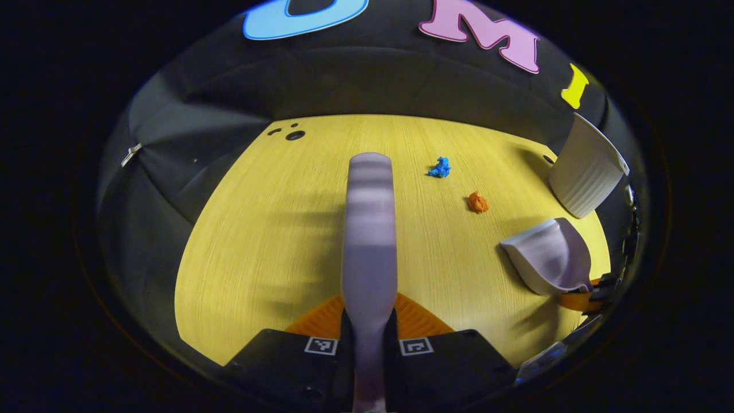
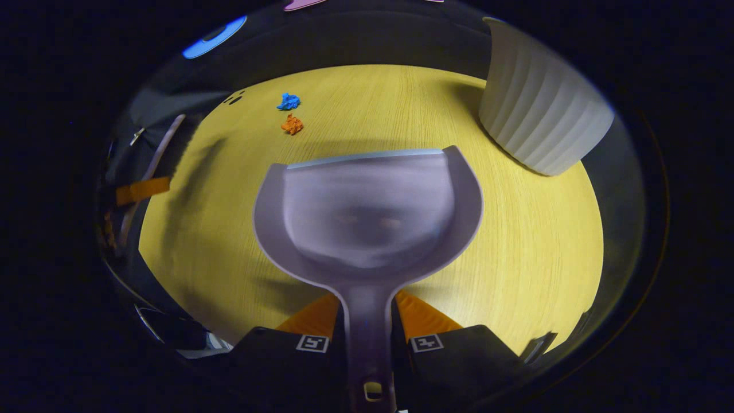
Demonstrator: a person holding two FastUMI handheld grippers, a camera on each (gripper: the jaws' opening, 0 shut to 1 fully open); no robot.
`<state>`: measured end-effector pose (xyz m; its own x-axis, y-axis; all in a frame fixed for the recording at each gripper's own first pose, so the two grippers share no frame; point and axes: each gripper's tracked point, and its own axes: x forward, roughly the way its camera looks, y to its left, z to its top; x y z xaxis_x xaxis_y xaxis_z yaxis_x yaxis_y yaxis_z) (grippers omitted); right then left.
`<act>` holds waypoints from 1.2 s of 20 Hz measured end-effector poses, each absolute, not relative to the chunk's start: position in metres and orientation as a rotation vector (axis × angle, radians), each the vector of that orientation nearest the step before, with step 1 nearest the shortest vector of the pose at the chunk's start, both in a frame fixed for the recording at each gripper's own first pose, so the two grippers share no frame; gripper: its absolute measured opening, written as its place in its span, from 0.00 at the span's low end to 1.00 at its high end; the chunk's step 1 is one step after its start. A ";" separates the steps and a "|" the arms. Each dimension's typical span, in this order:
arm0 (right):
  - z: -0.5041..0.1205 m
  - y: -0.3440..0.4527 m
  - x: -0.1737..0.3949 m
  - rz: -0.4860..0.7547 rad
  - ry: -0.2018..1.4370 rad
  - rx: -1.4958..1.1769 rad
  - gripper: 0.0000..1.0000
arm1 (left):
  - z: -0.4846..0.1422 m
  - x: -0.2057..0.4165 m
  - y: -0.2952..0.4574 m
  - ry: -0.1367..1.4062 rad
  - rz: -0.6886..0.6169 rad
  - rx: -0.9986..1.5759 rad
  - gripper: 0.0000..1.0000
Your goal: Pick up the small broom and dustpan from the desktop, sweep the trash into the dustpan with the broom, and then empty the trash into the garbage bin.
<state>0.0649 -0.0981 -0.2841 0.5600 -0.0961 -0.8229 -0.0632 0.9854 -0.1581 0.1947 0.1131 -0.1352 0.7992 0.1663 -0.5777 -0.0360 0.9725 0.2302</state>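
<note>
In the left gripper view a pale lilac broom point(image 1: 370, 229) runs forward over the yellow desktop point(image 1: 258, 229), with my left gripper point(image 1: 370, 314) shut on its lower end. A blue paper wad point(image 1: 440, 167) and an orange paper wad point(image 1: 477, 202) lie ahead, right of the broom. The lilac dustpan point(image 1: 550, 258) hovers at the right, below the white ribbed garbage bin point(image 1: 585, 172). In the right gripper view my right gripper point(image 2: 370, 312) is shut on the dustpan point(image 2: 370, 212) handle. The blue wad point(image 2: 289, 101) and the orange wad point(image 2: 292, 124) lie far left, and the broom point(image 2: 155, 155) shows at the left edge.
The garbage bin point(image 2: 539, 109) stands at the desktop's point(image 2: 516, 241) far right corner, close to the dustpan's right side. Small round holes point(image 1: 295, 135) sit in the desktop's far left corner. Black cloth walls ring the desk.
</note>
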 end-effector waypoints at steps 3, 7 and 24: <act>-0.272 -0.107 0.069 0.016 0.956 -0.258 0.37 | -0.131 0.237 0.106 0.671 0.089 0.229 0.25; -0.265 -0.115 0.072 0.048 0.952 -0.315 0.36 | -0.133 0.292 0.096 0.724 0.036 0.322 0.25; -0.264 -0.112 0.057 0.186 1.014 -0.363 0.36 | -0.168 0.350 0.006 0.912 -0.433 0.830 0.26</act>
<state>0.0567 -0.1124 -0.2640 0.5197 -0.0153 -0.8542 -0.3177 0.9247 -0.2099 0.3497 0.0055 -0.1680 0.5586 0.0078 -0.8294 0.6477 0.6205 0.4421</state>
